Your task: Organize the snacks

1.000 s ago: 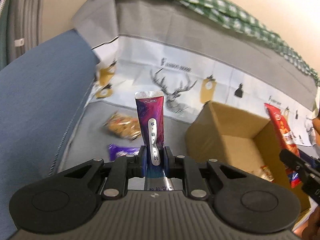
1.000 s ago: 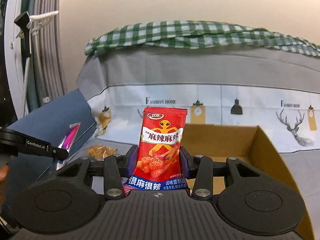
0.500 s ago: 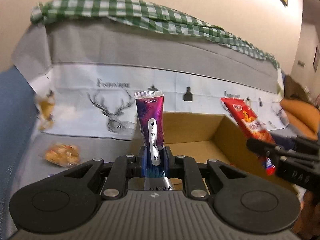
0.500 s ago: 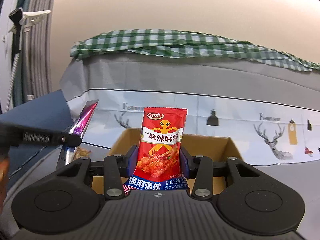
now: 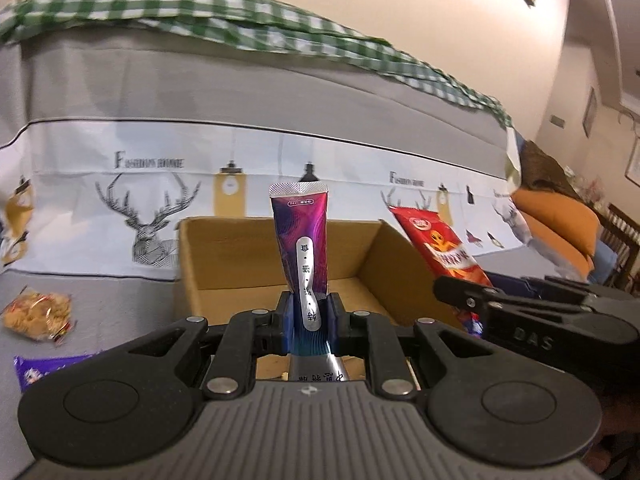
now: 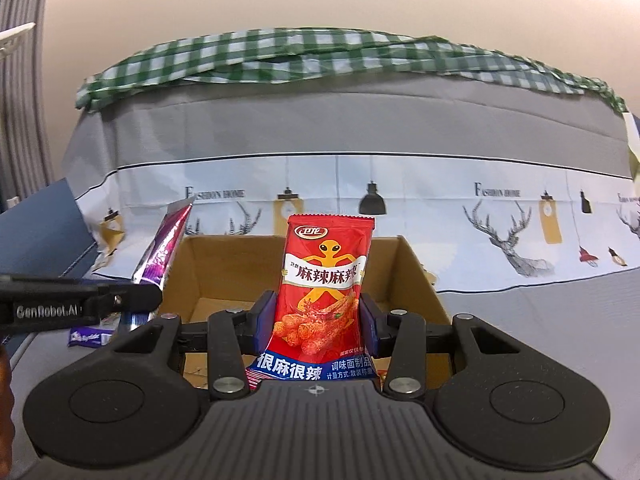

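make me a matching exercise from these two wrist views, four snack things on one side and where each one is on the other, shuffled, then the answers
Things
1. purple snack pouch
2. red spicy snack packet
3. cardboard box
4. clear bag of golden snacks

Places
A. lying on the grey cover, left of the box
B. clamped in the right gripper
C. open, just beyond both grippers
D. clamped in the left gripper

Pairs: 1-D, 2-B, 3-C, 4-A
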`<control>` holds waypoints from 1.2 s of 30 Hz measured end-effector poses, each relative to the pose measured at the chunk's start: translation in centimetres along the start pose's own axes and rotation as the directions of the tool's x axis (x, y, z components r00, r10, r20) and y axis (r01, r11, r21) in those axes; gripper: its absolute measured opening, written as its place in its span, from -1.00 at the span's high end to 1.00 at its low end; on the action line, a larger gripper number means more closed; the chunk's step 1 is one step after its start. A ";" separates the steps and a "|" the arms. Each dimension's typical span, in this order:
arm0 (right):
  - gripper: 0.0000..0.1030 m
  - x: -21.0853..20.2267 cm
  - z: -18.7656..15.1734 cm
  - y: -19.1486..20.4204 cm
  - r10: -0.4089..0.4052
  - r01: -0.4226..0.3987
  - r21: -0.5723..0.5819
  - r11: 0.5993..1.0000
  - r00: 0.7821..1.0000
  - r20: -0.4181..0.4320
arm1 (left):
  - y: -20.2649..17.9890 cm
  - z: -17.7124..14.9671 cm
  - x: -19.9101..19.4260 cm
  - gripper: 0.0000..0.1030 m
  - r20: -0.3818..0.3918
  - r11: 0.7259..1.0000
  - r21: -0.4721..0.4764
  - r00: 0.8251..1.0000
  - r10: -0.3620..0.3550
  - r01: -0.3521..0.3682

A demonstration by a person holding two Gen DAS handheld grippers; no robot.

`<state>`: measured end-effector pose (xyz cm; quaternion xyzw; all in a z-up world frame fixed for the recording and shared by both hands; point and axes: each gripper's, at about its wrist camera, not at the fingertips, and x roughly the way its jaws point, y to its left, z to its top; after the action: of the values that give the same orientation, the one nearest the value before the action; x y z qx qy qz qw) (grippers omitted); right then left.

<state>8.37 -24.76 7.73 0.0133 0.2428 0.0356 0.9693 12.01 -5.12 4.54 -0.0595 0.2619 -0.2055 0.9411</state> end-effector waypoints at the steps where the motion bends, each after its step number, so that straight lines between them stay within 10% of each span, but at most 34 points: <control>1: 0.13 0.0 0.0 0.0 -0.011 0.011 0.000 1.000 1.000 0.001 | -0.3 0.0 0.2 0.65 0.001 1.000 0.013 1.000 -0.004 0.004; 23: 0.10 -0.8 0.0 -0.4 -0.142 0.138 0.041 0.990 0.983 0.113 | -0.8 0.1 -0.3 0.63 0.064 0.999 0.033 0.997 -0.034 0.032; 28: -0.32 -0.3 -0.3 0.3 -0.126 0.127 -0.009 0.992 0.990 0.065 | -0.9 -0.2 0.4 0.40 0.016 0.999 0.047 1.000 -0.023 0.022; 36: -0.38 0.9 -0.4 0.4 -0.117 0.117 0.010 0.993 0.993 -0.008 | 1.1 -0.4 0.2 0.40 -0.011 0.999 0.019 0.999 0.039 -0.039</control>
<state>8.89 -24.24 6.98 0.0039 0.2469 -0.0223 0.9688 12.31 -4.16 3.86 -0.0442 0.2666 -0.1900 0.9439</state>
